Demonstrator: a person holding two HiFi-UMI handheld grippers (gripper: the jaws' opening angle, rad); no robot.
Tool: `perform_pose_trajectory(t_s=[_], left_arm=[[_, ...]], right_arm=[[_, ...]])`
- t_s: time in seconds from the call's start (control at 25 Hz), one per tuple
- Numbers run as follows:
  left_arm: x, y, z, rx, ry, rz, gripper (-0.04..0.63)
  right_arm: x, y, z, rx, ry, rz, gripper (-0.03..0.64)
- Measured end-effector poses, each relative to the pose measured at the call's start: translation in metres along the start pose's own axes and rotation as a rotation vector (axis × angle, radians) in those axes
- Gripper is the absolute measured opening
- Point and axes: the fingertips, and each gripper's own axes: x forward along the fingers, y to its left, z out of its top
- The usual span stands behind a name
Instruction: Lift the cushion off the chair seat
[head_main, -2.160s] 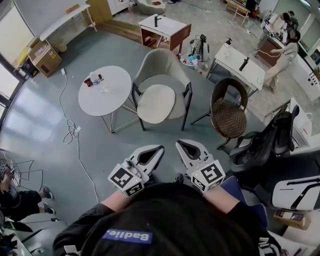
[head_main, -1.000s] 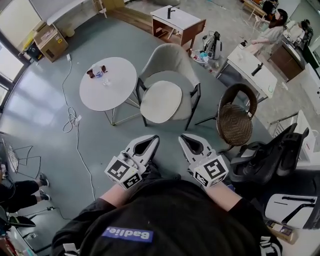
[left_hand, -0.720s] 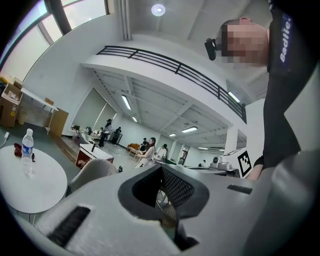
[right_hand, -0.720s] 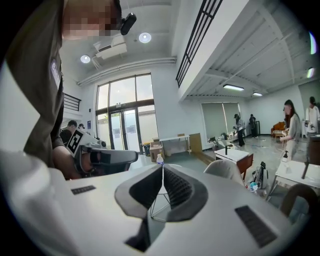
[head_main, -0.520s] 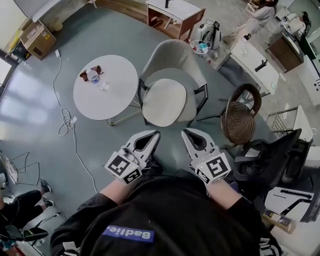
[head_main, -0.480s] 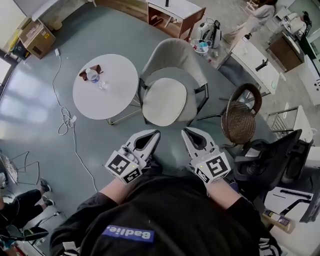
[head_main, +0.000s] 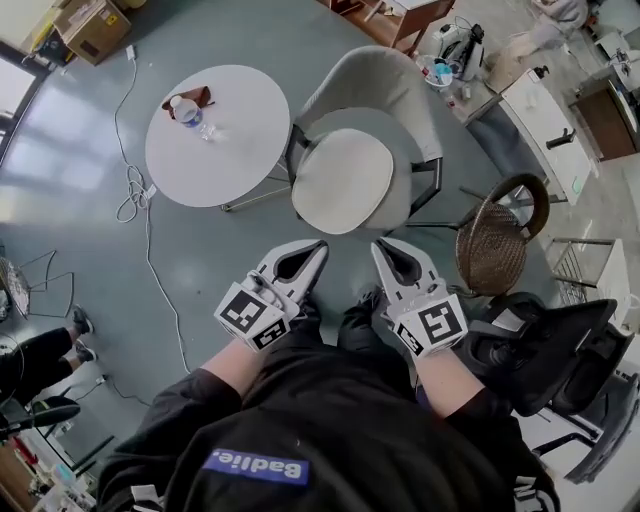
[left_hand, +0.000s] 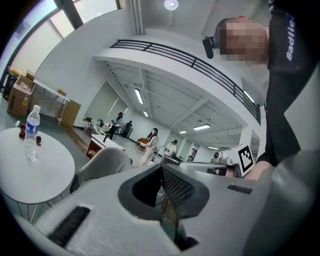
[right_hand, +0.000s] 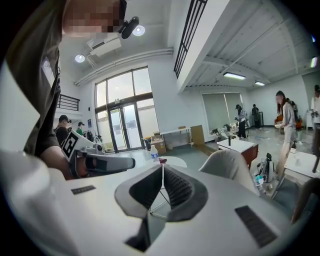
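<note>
Two pairs of jaws are pressed together with nothing between them as the left gripper (head_main: 320, 245) and the right gripper (head_main: 379, 243) are held side by side in front of a person in black sleeves, both aimed toward a grey armchair (head_main: 375, 85). The task's cushion (head_main: 342, 180), pale and rounded, lies flat on that chair's seat, well apart from both grippers and touched by neither. Just left of the armchair stands a round white table (head_main: 235, 150) carrying a water bottle (head_main: 185, 108) with a dark reddish item beside it. A white cable (head_main: 140, 190) trails over the grey floor left of the table. To the armchair's right sits a brown wicker chair (head_main: 495, 235), and a black office chair (head_main: 560, 350) fills the lower right of the head view.
</note>
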Motion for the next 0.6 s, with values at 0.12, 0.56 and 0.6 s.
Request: perform_pose_trajectory(t_s=[0.12, 0.56, 0.6], left_arm=[[0.008, 0.005, -0.02, -0.015, 0.001, 0.049, 0.017], [0.024, 0.041, -0.118, -0.095, 0.026, 0.198, 0.017], [0.026, 0.046, -0.127, -0.103, 0.03, 0.206, 0.018]], right_arm=[[-0.001, -0.016, -0.017, 0.002, 0.029, 0.024, 0.029], [0.004, -0.053, -0.076, -0.005, 0.096, 0.085, 0.029], [0.007, -0.055, -0.081, -0.007, 0.1, 0.088, 0.029]])
